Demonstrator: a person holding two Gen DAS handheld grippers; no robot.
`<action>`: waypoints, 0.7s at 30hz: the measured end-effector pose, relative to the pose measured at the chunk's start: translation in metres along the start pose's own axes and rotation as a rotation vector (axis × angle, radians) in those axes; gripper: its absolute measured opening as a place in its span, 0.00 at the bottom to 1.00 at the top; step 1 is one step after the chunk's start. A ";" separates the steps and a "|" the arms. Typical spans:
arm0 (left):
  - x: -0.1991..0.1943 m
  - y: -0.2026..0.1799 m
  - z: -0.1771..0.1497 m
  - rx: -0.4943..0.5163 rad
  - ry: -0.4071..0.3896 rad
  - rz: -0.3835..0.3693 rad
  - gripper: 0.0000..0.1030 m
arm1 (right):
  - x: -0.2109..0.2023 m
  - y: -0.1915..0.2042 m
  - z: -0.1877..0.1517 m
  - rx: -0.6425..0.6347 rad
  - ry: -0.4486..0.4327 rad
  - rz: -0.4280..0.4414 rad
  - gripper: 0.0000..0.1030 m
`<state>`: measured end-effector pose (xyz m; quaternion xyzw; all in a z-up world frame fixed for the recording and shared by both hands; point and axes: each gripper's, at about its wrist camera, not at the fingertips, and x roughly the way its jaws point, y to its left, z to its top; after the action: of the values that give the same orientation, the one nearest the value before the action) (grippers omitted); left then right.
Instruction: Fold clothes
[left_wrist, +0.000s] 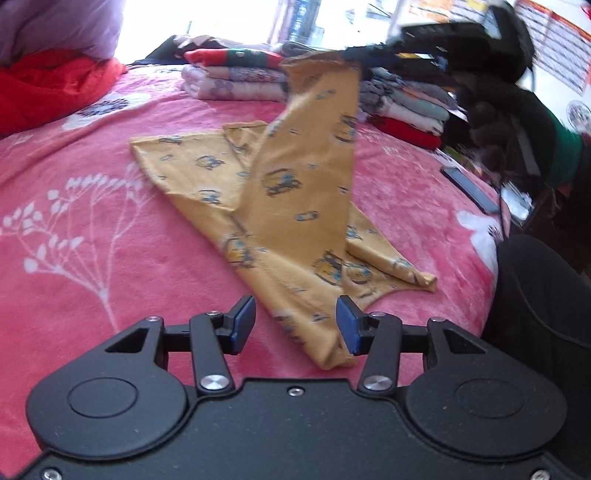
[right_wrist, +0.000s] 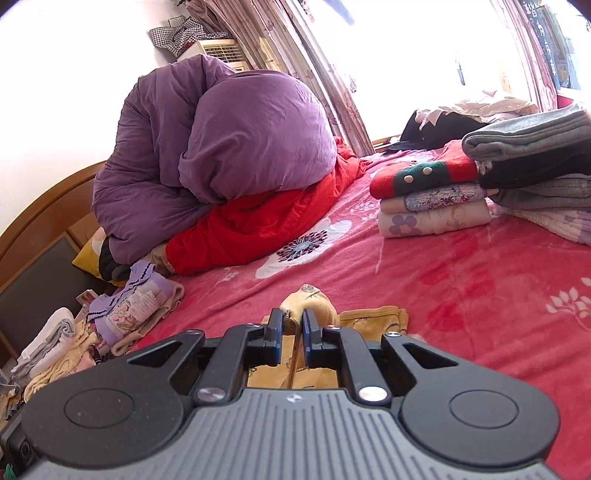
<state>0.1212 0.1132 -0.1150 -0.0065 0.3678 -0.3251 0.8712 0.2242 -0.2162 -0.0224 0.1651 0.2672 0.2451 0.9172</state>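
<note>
Left wrist view: low above the pink floral blanket (left_wrist: 74, 155), near the bed's edge, facing across it toward the folded clothes stacks (left_wrist: 236, 77) and the window. Right wrist view: higher, facing the purple duvet (right_wrist: 229, 147) and headboard (right_wrist: 40, 206). Both views share the blanket, the yellow printed garment (left_wrist: 295, 206) and the red-topped stack (right_wrist: 428, 199).

light: bright daylight from the window (right_wrist: 417, 59), blown out white | glare: washes the far bed (left_wrist: 74, 206) edge | blur: raised yellow cloth (left_wrist: 306, 177) and dark upper-right corner smeared in left view | distortion: fisheye curving at edges | right view sharp
</note>
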 end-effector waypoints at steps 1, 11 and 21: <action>0.000 0.004 0.001 -0.019 -0.003 0.014 0.45 | -0.003 -0.002 -0.001 0.002 -0.002 -0.004 0.12; 0.013 0.000 0.010 -0.033 -0.042 0.065 0.34 | -0.028 -0.019 -0.011 0.044 -0.019 -0.028 0.12; 0.036 -0.021 0.006 0.095 0.016 0.002 0.33 | -0.042 -0.027 -0.016 0.071 -0.026 -0.030 0.12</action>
<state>0.1316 0.0752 -0.1283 0.0380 0.3589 -0.3415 0.8678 0.1936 -0.2583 -0.0293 0.1965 0.2662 0.2194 0.9178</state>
